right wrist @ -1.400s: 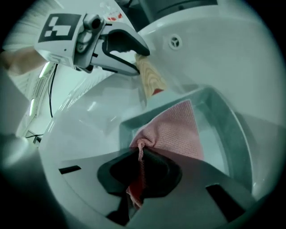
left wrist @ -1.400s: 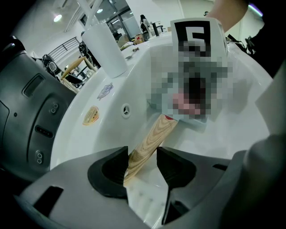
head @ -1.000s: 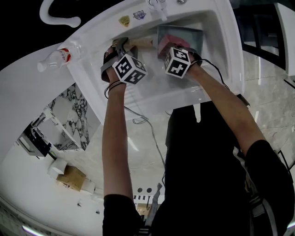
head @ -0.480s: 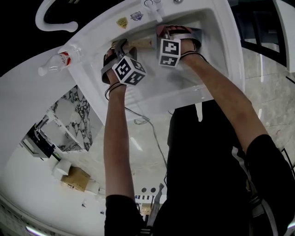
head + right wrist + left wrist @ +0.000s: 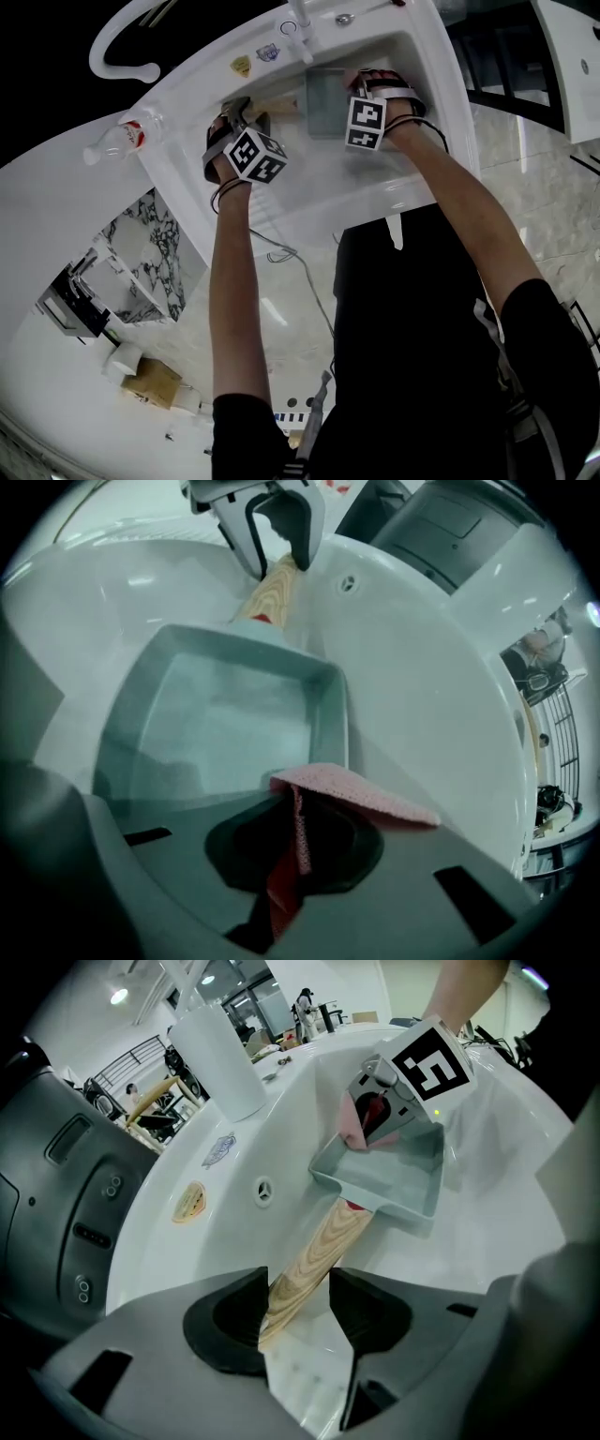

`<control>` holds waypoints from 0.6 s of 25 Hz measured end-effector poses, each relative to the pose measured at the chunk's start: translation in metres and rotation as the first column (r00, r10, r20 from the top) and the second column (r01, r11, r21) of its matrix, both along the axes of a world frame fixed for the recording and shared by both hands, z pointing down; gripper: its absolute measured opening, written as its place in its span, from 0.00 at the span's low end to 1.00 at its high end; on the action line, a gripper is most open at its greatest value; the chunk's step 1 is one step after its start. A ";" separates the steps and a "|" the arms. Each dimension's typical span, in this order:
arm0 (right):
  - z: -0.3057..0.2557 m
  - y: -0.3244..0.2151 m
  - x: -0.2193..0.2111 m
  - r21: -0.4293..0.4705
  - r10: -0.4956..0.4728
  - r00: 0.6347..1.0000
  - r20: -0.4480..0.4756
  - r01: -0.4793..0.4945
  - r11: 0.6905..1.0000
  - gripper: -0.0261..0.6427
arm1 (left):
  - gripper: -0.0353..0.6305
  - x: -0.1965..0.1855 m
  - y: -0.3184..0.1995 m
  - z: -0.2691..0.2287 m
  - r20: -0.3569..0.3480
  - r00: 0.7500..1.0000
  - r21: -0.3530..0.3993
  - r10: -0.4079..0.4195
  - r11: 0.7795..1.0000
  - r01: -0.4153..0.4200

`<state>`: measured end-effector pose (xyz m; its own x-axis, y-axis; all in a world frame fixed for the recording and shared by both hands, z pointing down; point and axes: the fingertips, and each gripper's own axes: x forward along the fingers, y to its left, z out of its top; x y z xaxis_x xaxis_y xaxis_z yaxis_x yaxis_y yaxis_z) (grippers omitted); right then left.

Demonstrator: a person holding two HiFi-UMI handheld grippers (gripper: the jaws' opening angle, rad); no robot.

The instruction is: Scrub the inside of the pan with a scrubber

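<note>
**Sink**: the white basin carries everything. The pan lies inside it towards the rear edge, below the tap.

**Pan**: square and grey-blue, with its open face towards my right gripper.

**Handle**: the wooden handle runs from the pan's wall to my left gripper, whose jaws are clamped on its end.

**Scrubber**: pink and pinched between my right gripper's closed jaws. Its free flap hangs over the pan rim farthest from the handle. I cannot tell whether it touches.

**Step**, as I judge it: scrubbing, at the end of a stroke. The next move calls for pressing the scrubber down across the pan's floor while my left grip steadies the handle.
</note>
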<state>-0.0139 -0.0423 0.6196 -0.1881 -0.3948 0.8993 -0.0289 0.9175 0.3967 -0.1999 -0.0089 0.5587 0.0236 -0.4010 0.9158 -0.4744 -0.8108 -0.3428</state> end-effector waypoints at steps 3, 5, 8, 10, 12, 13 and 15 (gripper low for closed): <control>0.005 0.002 0.022 -0.011 0.028 0.996 -0.085 -0.029 1.000 0.08 | 0.35 -0.001 -0.002 0.000 0.004 1.000 0.003 0.001 1.000 -0.001; 0.007 0.007 0.031 -0.027 0.071 0.992 -0.101 -0.074 0.997 0.08 | 0.35 -0.001 -0.002 0.000 0.011 1.000 0.007 0.001 1.000 -0.001; 0.008 0.022 0.037 -0.079 0.126 0.987 -0.097 -0.133 0.988 0.08 | 0.35 0.000 -0.001 0.001 0.022 1.000 0.008 -0.001 1.000 0.001; 0.008 0.039 0.036 -0.127 0.131 0.988 -0.087 -0.142 0.982 0.08 | 0.35 0.000 0.000 0.001 0.017 1.000 0.002 -0.004 1.000 0.004; 0.008 0.057 0.033 -0.174 0.114 0.991 -0.073 -0.125 0.977 0.08 | 0.35 0.001 0.000 0.001 0.008 1.000 0.002 -0.008 1.000 0.008; 0.009 0.065 0.032 -0.202 0.102 0.993 -0.066 -0.113 0.973 0.08 | 0.35 0.001 0.000 0.001 0.003 1.000 0.002 -0.011 1.000 0.011; 0.009 0.083 0.029 -0.280 0.089 0.995 -0.045 -0.098 0.955 0.08 | 0.36 0.001 0.000 0.000 -0.007 1.000 0.000 -0.022 1.000 0.022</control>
